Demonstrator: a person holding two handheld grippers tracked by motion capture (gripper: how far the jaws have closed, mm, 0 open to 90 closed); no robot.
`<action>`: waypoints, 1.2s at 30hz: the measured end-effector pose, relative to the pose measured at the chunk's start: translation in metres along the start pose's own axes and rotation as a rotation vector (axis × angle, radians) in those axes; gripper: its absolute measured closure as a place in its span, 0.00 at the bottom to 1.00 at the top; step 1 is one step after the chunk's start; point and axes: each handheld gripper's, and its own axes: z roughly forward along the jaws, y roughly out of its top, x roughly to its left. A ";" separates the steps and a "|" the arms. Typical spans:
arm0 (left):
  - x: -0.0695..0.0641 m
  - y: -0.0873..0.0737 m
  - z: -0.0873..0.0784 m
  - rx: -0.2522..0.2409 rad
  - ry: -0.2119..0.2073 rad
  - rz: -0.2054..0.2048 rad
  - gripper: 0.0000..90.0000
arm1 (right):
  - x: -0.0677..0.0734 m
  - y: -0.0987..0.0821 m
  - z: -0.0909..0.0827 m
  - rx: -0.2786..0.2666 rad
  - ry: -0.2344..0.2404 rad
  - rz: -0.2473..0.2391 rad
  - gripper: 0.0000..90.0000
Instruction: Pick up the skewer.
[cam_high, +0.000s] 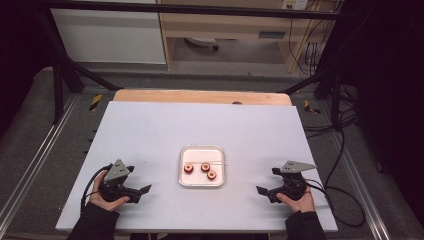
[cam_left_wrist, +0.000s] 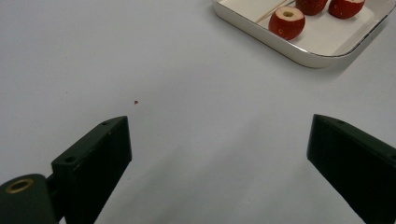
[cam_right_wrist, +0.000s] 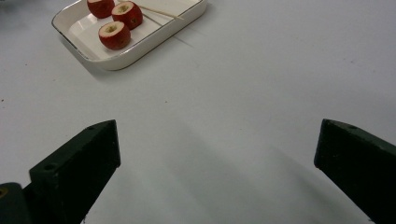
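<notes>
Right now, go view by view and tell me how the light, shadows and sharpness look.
High view: even light on the white table, dark surroundings, slightly soft. Left gripper view: sharp red fruit in the tray, faint jaw shadows on the table, soft jaws. Right gripper view: tray casts a soft shadow, skewer a thin one; pale streaks between open jaws.

White table (cam_high: 150, 130), shallow white tray (cam_high: 201, 183) at centre, tiny red speck (cam_left_wrist: 136, 102)

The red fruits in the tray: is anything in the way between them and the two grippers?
No. Bare white table lies between the left gripper and the tray, and likewise for the right gripper. The three red fruits sit inside the tray beside a thin wooden stick; only its low rim must be cleared.
</notes>
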 end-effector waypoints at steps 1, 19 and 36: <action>0.000 0.000 0.000 0.000 0.000 0.000 0.07 | 0.000 0.000 0.000 -0.001 0.001 0.001 0.01; -0.015 0.029 0.011 0.017 -0.045 0.079 0.07 | 0.000 0.001 0.000 0.002 -0.002 -0.002 0.01; -0.042 0.073 0.049 0.067 -0.064 0.219 0.15 | 0.000 0.000 0.003 0.024 0.000 -0.006 0.02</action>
